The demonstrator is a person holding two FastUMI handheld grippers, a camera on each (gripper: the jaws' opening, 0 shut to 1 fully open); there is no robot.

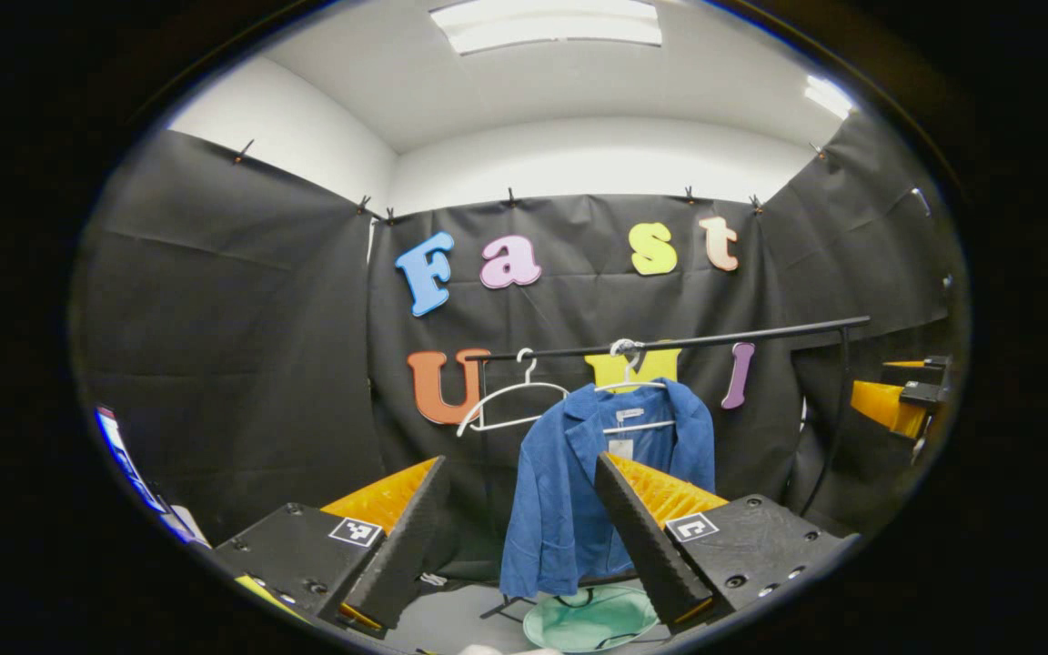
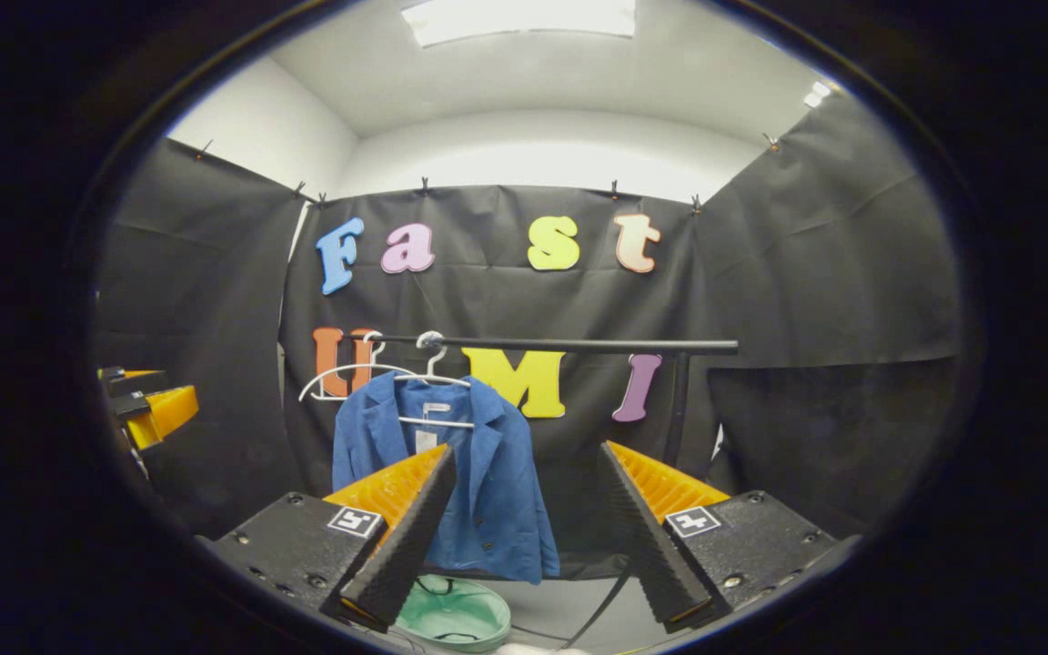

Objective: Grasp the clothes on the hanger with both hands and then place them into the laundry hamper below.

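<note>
Blue jacket (image 1: 579, 482) above green hamper (image 1: 589, 619)

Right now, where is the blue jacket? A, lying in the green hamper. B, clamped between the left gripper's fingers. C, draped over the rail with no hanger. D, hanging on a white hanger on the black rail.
D: the blue jacket hangs from a white hanger hooked on the black rail, above the round green hamper; both grippers stand open and apart from it.
</note>
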